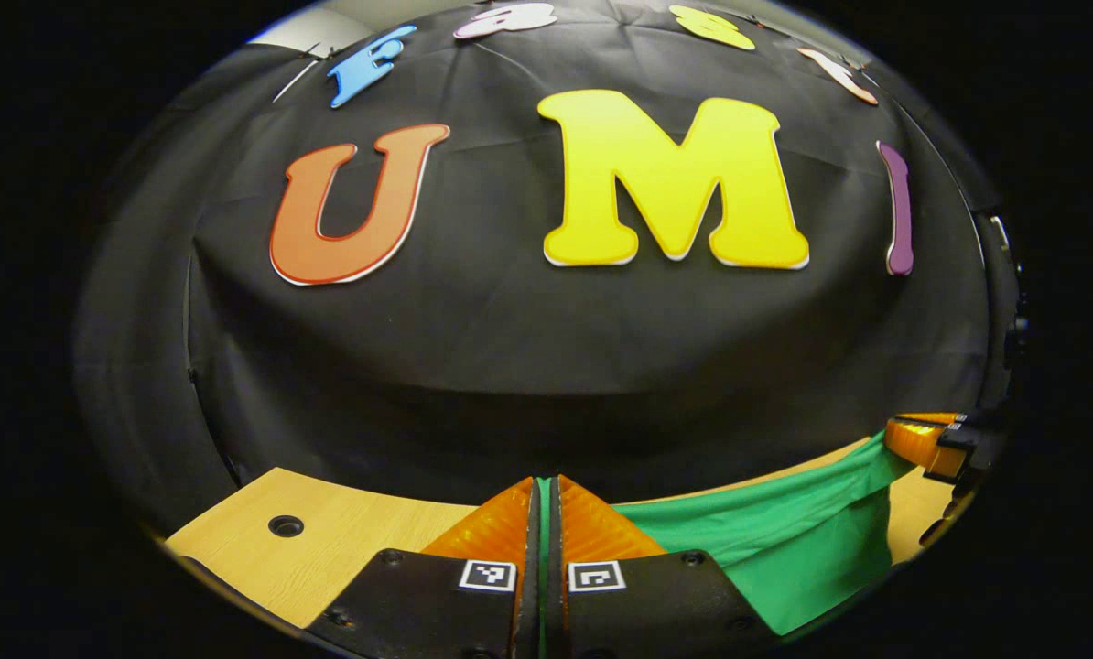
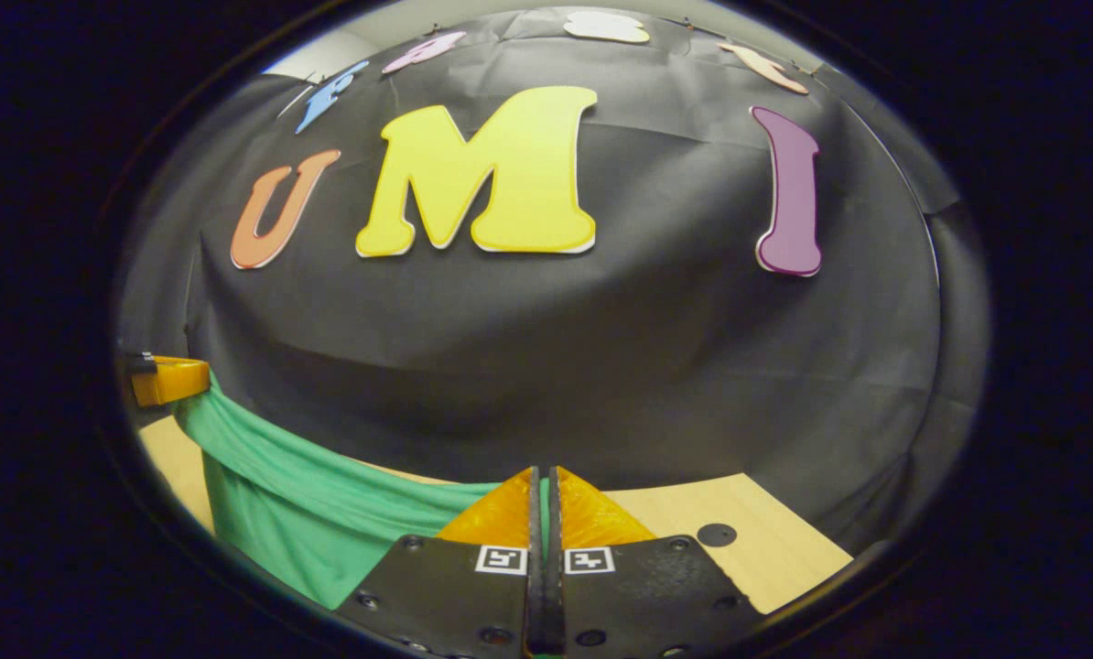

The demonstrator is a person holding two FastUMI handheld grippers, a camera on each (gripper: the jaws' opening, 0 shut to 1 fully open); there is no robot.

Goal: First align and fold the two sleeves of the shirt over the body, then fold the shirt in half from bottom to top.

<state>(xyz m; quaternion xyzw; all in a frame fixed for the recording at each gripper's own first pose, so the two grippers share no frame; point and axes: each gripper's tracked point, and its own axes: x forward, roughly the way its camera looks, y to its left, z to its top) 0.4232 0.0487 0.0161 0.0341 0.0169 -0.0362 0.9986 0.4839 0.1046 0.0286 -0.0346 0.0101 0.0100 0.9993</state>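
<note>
holding: left hand-held gripper [image 1: 546, 499] & right hand-held gripper [image 2: 544, 490] each clamped on green shirt [image 1: 784, 540] edge, lifted off counter [image 1: 327, 540]
step: prob bottom-to-top fold
next: carry edge fwd evenly, lay flat

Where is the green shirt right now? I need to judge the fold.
The green shirt hangs stretched above the wooden table, pinched between the left hand-held gripper and the right hand-held gripper, in front of the booth's black wall.
</note>
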